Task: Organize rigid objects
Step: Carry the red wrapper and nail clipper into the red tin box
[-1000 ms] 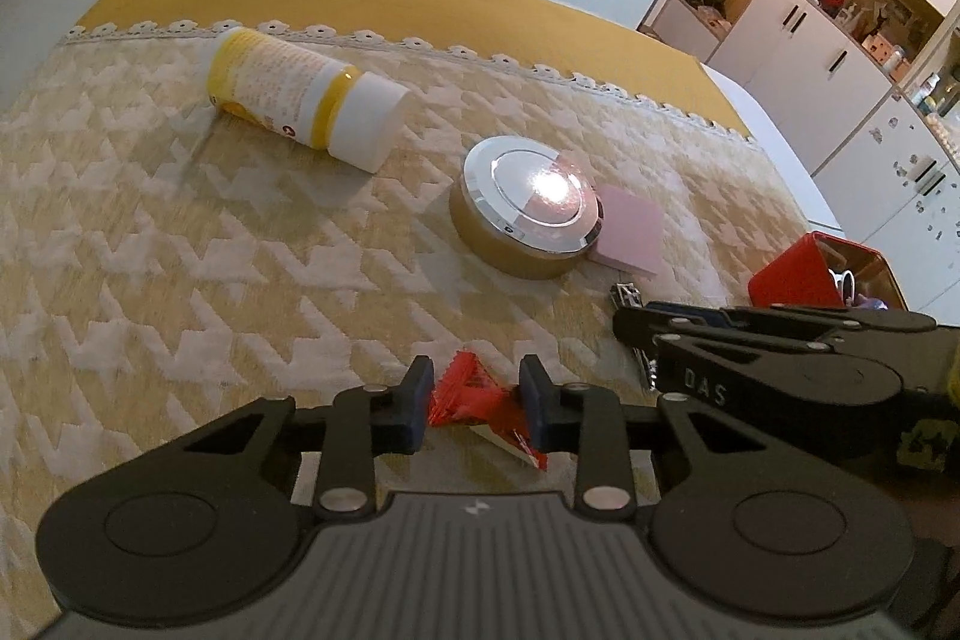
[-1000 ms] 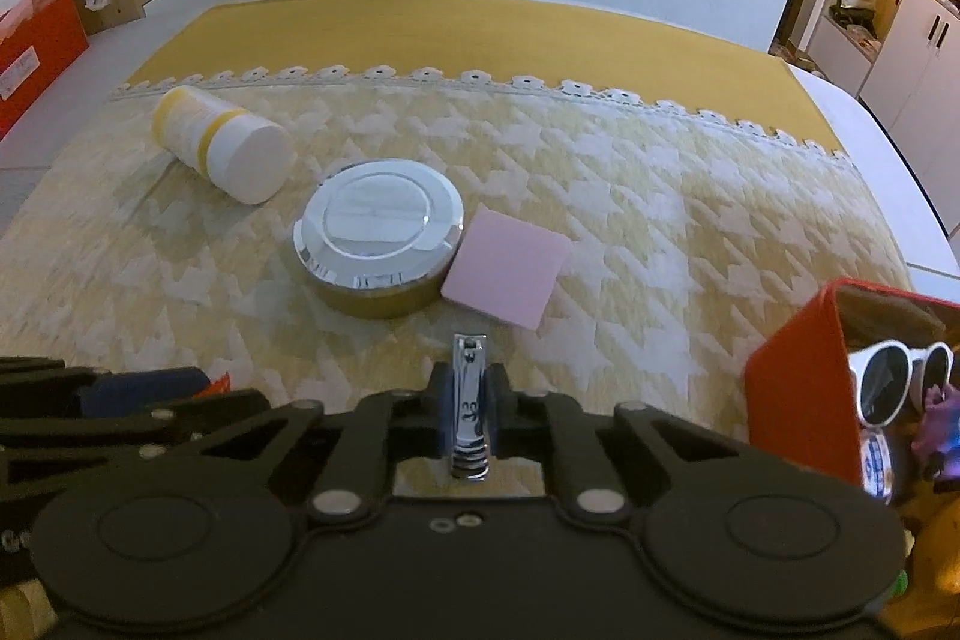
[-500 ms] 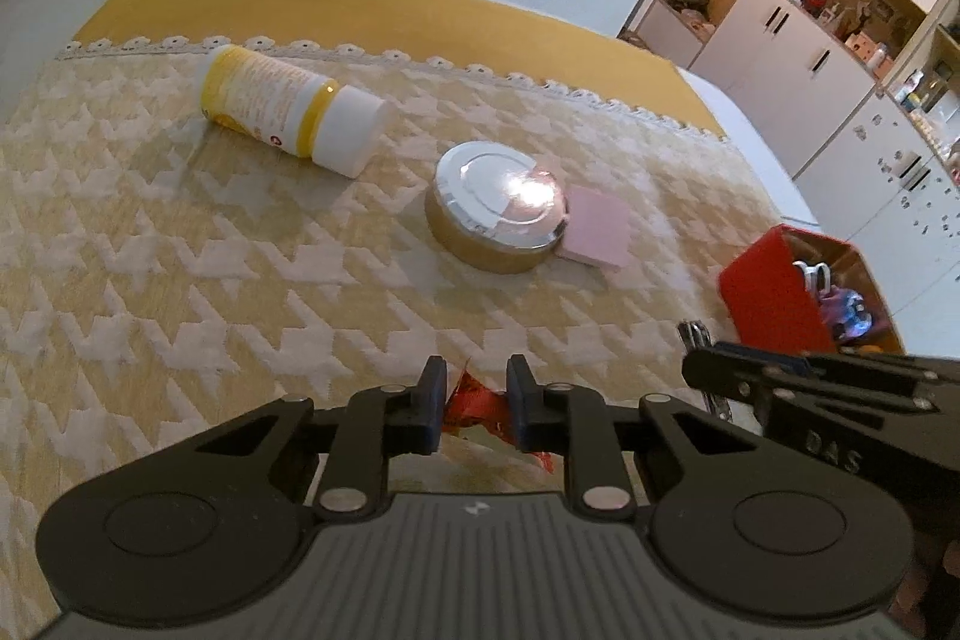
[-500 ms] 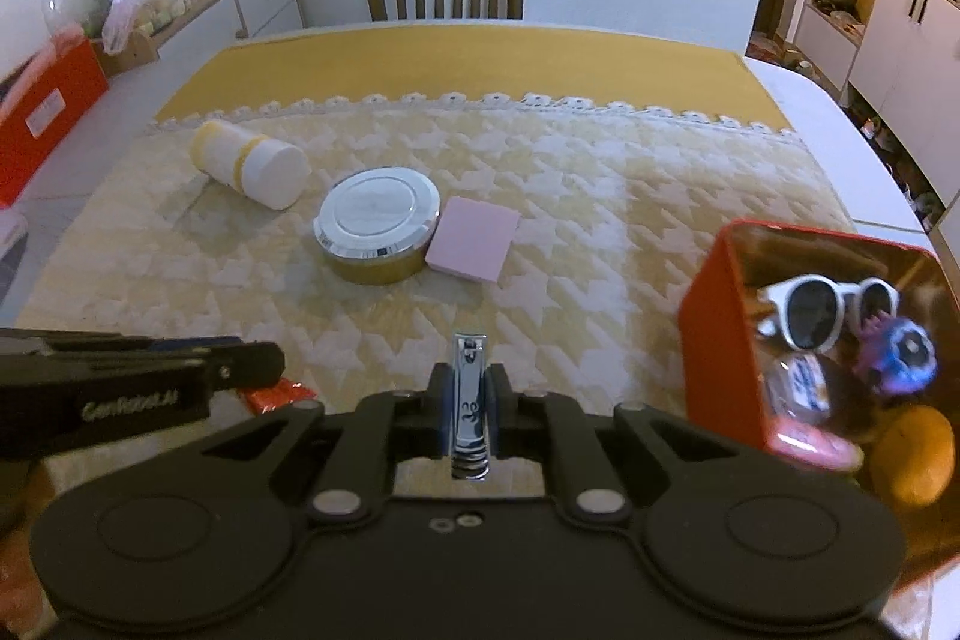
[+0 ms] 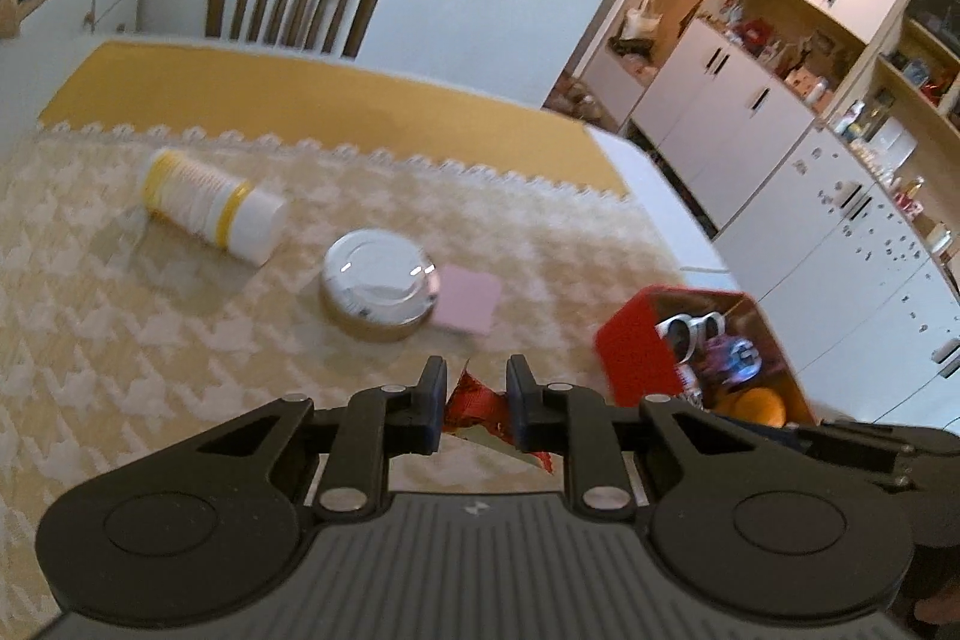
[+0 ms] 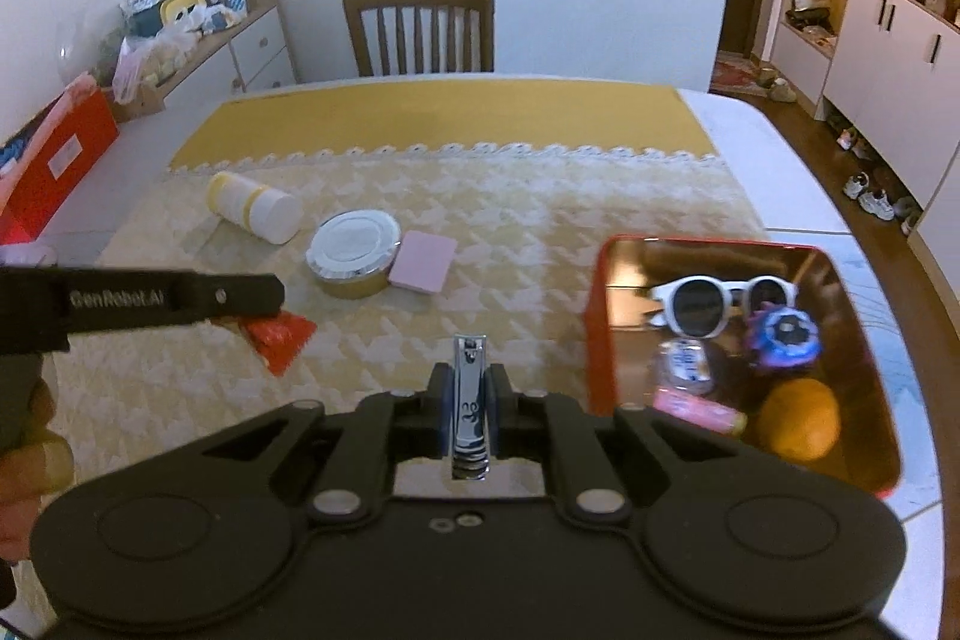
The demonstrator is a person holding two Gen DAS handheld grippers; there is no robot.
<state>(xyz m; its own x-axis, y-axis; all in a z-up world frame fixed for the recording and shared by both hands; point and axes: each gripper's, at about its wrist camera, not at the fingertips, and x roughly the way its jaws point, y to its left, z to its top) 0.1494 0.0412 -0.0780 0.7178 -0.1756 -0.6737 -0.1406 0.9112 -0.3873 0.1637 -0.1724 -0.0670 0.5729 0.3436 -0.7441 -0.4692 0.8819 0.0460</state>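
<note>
Both grippers have risen and swung toward the red bin (image 6: pixel 600 316) since a second ago, so the table looks smaller and the bin's inside has come into view. The right gripper (image 6: pixel 470 388) pinches a nail clipper (image 6: pixel 470 400) upright between its fingers, just left of the bin. The left gripper (image 5: pixel 469 403) is closed on a red packet (image 5: pixel 474 403), held above the cloth short of the bin. Already in the bin lie sunglasses (image 6: pixel 714 301), a blue toy (image 6: pixel 783 334), an orange (image 6: pixel 798 418) and a few small items. Left on the table are the bottle (image 6: pixel 255 206) on its side, the round tin (image 6: pixel 353 253) and the pink pad (image 6: pixel 421 260) touching it. By my reckoning the job is about half done: two items in transit, three to fetch.
</note>
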